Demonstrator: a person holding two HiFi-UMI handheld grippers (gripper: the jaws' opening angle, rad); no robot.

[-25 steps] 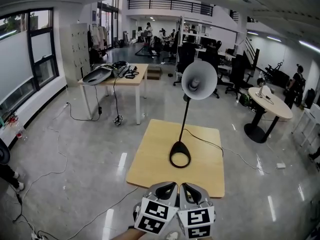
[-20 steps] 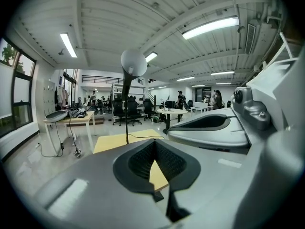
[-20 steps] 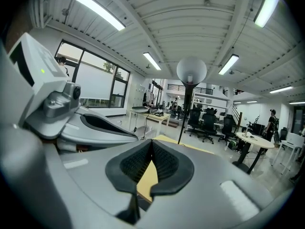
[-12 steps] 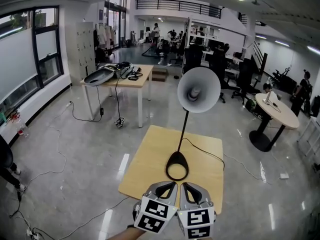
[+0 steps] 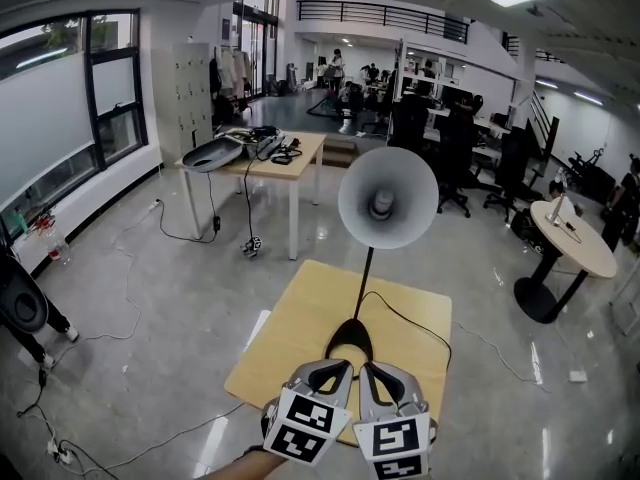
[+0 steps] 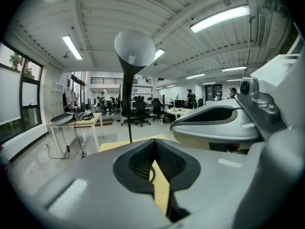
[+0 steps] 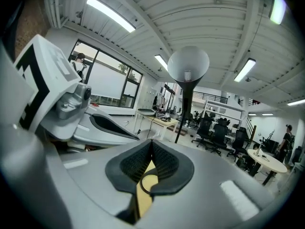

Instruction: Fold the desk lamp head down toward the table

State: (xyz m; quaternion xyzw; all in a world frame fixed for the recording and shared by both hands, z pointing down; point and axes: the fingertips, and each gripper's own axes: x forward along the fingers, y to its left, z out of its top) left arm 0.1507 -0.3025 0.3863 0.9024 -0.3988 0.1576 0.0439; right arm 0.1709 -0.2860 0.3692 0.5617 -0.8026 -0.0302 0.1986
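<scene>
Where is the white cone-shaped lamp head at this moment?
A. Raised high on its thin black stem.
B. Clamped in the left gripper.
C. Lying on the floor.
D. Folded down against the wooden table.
A: the white cone-shaped lamp head stands high on its thin black stem above the light wooden square table, its opening facing the head camera, with nothing gripping it.
</scene>
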